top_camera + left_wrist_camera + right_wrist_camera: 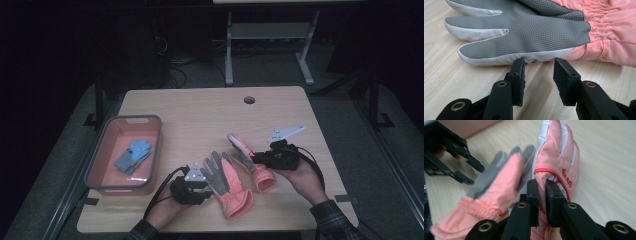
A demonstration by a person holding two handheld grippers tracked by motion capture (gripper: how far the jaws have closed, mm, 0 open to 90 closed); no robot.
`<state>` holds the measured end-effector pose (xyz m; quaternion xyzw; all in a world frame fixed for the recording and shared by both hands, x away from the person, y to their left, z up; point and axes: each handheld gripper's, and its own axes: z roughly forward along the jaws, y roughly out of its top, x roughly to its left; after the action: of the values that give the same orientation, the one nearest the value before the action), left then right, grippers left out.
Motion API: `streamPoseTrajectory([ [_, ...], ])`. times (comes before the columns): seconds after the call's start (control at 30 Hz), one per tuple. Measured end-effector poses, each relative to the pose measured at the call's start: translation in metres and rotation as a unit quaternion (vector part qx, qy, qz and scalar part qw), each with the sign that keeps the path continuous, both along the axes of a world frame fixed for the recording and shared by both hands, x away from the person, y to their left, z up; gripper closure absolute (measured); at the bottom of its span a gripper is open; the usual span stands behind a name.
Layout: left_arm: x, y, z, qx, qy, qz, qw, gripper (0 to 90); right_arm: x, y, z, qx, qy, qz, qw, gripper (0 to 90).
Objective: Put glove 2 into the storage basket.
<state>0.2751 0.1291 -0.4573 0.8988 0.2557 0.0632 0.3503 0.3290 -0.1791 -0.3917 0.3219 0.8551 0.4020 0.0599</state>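
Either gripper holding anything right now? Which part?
The right gripper pinches the back-up pink glove near its cuff edge. The left gripper is open at the palm-up glove, its fingers holding nothing.

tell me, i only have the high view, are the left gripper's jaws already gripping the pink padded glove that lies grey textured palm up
observer: No. In the left gripper view the left gripper is open, its tips at the white edge of the grey-palmed pink glove, with nothing between the pads.
operator: has the right one got the other pink glove
observer: It looks so. In the right gripper view the right gripper is shut on the pink glove with white finger strips, and fabric shows between the pads.
operator: anything printed on it
observer: There is red lettering on its back, but I cannot read it.
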Motion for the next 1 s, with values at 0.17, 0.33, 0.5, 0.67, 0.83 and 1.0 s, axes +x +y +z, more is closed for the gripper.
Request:
streamPoseTrajectory([
  [0.17,0.000,-0.001,0.000,-0.002,0.003,0.001,1.0000,60.5,-0.011,0.004,0.022,0.005,-0.028,0.002,0.9996,82.8],
  [0.33,0.000,-0.002,0.000,0.000,0.003,0.000,1.0000,60.4,-0.024,0.025,0.029,-0.009,-0.034,0.024,0.9991,82.7],
  [0.5,0.000,-0.002,0.001,-0.002,0.003,0.000,1.0000,60.4,-0.032,0.051,0.027,-0.033,-0.030,0.043,0.9981,81.8],
  [0.67,0.001,-0.001,0.001,-0.004,0.003,0.000,1.0000,60.4,-0.037,0.073,0.028,-0.047,-0.029,0.064,0.9964,80.9],
  [0.83,0.003,0.004,0.004,-0.005,-0.001,0.004,1.0000,59.9,-0.038,0.092,0.022,-0.064,-0.018,0.090,0.9937,79.9],
  [1.0,0.004,0.012,0.008,-0.017,-0.008,0.019,0.9996,60.4,-0.035,0.101,0.012,-0.070,-0.005,0.112,0.9912,80.3],
])
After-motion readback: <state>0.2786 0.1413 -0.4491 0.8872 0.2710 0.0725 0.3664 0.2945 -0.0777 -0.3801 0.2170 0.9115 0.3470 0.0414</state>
